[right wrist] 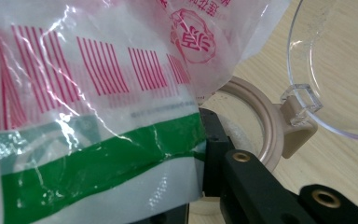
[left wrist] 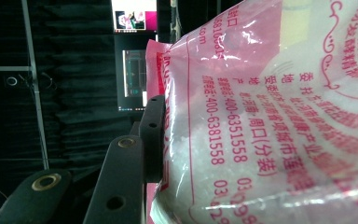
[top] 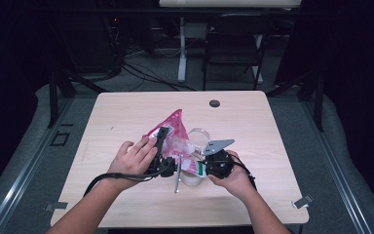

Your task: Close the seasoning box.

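Pink bag (left wrist: 270, 121) hides the left hand-held gripper's (top: 161, 146) far jaw

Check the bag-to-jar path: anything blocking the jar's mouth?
Nothing visible does. The clear lid is swung open to the side, and the pink bag hangs right over the jar's beige rim, gripped by the left gripper and right gripper.

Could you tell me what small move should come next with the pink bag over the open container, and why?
Probably tip the pink bag a little further, so its low corner points into the container. Both the left hand-held gripper and the right hand-held gripper grip the bag, white granules sit inside it, and the clear lid is already off.
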The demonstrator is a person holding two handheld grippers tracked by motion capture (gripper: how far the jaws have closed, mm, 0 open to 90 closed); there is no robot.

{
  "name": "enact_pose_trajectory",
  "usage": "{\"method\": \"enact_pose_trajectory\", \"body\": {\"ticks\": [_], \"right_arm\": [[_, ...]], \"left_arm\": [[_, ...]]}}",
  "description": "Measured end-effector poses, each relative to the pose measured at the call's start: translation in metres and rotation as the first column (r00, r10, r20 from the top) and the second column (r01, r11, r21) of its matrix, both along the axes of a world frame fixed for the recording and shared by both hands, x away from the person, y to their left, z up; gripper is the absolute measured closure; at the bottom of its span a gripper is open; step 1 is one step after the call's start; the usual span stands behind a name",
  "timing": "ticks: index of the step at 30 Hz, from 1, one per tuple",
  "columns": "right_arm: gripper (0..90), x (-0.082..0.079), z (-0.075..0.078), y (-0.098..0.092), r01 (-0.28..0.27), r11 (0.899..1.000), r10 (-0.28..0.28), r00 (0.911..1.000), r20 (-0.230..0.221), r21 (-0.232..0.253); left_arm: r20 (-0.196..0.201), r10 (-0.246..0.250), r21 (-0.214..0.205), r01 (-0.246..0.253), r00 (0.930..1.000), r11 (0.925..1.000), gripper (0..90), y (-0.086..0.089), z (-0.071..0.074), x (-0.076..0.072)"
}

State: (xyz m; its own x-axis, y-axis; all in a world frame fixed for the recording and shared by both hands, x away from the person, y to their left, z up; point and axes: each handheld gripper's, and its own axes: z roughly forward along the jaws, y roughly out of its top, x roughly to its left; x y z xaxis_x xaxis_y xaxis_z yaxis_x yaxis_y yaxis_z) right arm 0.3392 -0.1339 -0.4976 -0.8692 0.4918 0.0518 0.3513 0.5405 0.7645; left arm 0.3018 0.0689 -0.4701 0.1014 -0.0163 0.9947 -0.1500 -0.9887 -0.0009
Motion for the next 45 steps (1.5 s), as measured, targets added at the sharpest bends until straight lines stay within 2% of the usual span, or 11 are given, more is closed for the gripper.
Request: {"method": "enact_pose_trajectory", "body": {"ticks": [11, 12, 15, 18, 22, 24, 25, 26, 28, 39, 45], "right_arm": [[90.0, 0.001, 0.000, 0.001, 0.008, 1.000, -0.008, 1.0000, -0.001, -0.001], [90.0, 0.001, 0.000, 0.001, 0.007, 1.000, -0.007, 1.0000, -0.001, -0.001], [90.0, 0.002, 0.000, 0.002, 0.007, 1.000, -0.007, 1.0000, -0.002, -0.006], [90.0, 0.002, -0.001, 0.004, 0.006, 1.000, -0.006, 1.0000, -0.002, -0.004], [90.0, 0.002, -0.001, 0.005, -0.001, 1.000, 0.001, 1.0000, -0.001, -0.007], [90.0, 0.002, -0.001, 0.005, 0.002, 1.000, -0.002, 1.0000, 0.000, -0.004], [90.0, 0.002, -0.001, 0.006, 0.002, 1.000, -0.002, 1.0000, -0.001, -0.005], [90.0, 0.003, -0.001, 0.006, 0.001, 1.000, -0.001, 1.0000, 0.000, -0.006], [90.0, 0.003, -0.001, 0.006, 0.000, 1.000, 0.000, 1.0000, -0.001, -0.009], [90.0, 0.005, -0.002, 0.007, 0.002, 1.000, -0.002, 1.0000, -0.004, -0.008], [90.0, 0.005, -0.003, 0.009, -0.002, 1.000, 0.002, 1.0000, -0.004, -0.015]], "left_arm": [[0.003, 0.000, 0.000, 0.000, 1.0000, 1.0000, 64.3, 0.001, -0.001, 0.001], [-0.014, 0.014, -0.006, -0.014, 0.9998, 0.9999, 64.3, 0.002, -0.002, 0.001], [-0.007, 0.005, -0.011, -0.005, 1.0000, 0.9999, 64.4, 0.004, -0.004, 0.002], [-0.037, 0.030, -0.019, -0.031, 0.9988, 0.9993, 64.4, 0.006, -0.005, 0.001], [-0.042, 0.029, -0.033, -0.030, 0.9987, 0.9990, 64.4, 0.009, -0.006, 0.002], [-0.040, 0.028, -0.036, -0.029, 0.9988, 0.9989, 64.4, 0.010, -0.007, 0.002], [-0.018, 0.001, -0.048, -0.002, 0.9998, 0.9989, 64.4, 0.011, -0.009, 0.004], [-0.042, 0.031, -0.037, -0.032, 0.9986, 0.9988, 64.4, 0.011, -0.008, 0.002], [-0.052, 0.035, -0.041, -0.038, 0.9980, 0.9984, 64.4, 0.011, -0.009, 0.002], [-0.045, 0.041, -0.033, -0.043, 0.9981, 0.9985, 63.8, 0.012, -0.008, 0.002], [-0.069, 0.065, -0.044, -0.069, 0.9955, 0.9967, 63.8, 0.016, -0.011, 0.002]]}}
